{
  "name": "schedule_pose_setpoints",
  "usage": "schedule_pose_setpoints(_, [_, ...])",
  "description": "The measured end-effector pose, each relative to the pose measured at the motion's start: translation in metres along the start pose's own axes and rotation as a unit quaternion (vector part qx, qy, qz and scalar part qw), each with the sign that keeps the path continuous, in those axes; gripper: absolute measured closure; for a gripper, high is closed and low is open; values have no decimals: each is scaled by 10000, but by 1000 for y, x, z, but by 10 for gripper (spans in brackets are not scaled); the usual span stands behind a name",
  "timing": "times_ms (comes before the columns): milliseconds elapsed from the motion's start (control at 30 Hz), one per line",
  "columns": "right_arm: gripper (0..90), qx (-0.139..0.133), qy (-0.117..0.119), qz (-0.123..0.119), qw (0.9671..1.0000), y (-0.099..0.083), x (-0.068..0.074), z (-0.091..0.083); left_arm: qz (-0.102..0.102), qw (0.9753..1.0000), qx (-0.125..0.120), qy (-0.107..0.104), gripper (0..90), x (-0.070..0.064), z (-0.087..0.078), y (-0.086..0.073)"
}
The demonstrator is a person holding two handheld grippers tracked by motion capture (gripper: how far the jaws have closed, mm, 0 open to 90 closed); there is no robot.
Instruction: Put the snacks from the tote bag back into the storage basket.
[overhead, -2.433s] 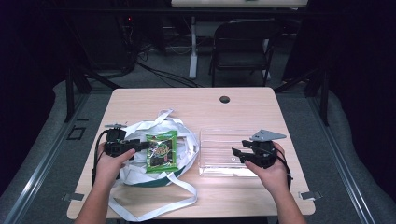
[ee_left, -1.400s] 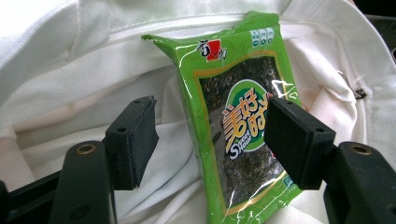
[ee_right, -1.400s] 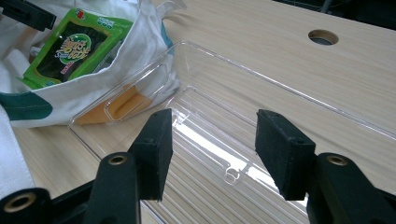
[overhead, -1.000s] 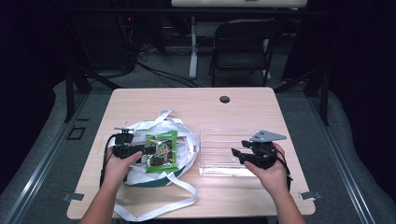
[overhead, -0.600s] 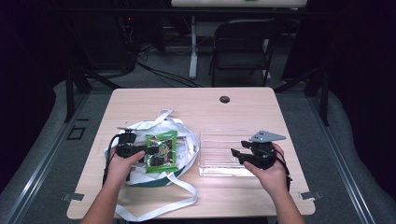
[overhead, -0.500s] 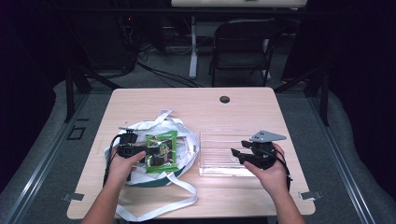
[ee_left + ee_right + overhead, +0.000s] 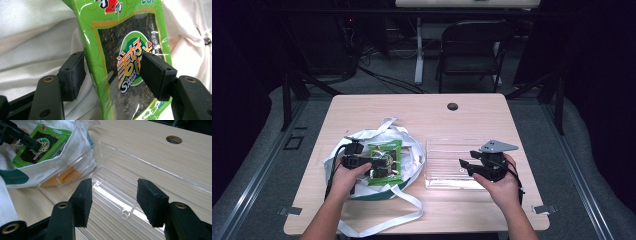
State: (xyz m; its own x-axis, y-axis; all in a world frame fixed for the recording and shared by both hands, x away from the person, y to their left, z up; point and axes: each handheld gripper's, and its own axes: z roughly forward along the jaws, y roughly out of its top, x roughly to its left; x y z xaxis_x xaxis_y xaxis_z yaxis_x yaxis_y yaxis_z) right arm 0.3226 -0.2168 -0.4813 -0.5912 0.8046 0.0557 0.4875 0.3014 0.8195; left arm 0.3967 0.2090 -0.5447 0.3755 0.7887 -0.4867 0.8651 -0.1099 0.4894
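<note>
Seaweed packet (image 7: 120,62) (green, with a dark window) lies on the white cloth bag (image 7: 412,150) at the left of the worktop (image 7: 422,107), and my left gripper (image 7: 112,72) has its jaws spread around the packet's near end, one pad at each side, not yet pinched. My right gripper (image 7: 113,200) hovers with jaws wide apart, empty, over the clear plastic tray (image 7: 140,170) just right of the bag.

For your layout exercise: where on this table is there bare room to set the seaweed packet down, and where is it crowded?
Free: the far strip of the table around the round hole, and the near edge right of the white strap. Crowded: the middle, taken by the white bag, seaweed packet and clear tray.
</note>
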Motion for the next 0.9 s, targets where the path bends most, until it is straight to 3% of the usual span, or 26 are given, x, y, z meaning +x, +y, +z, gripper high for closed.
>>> schedule_pose_setpoints(467, [461, -17, -4, 33, 10000, -1, -1, 0, 177, 9998, -35, 6, 434, -5, -4, -1])
schedule_pose_setpoints(900, [461, -23, 9, 64, 10000, -1, -3, -1, 248, 9991, -173, -310, 494, -10, -15, 0])
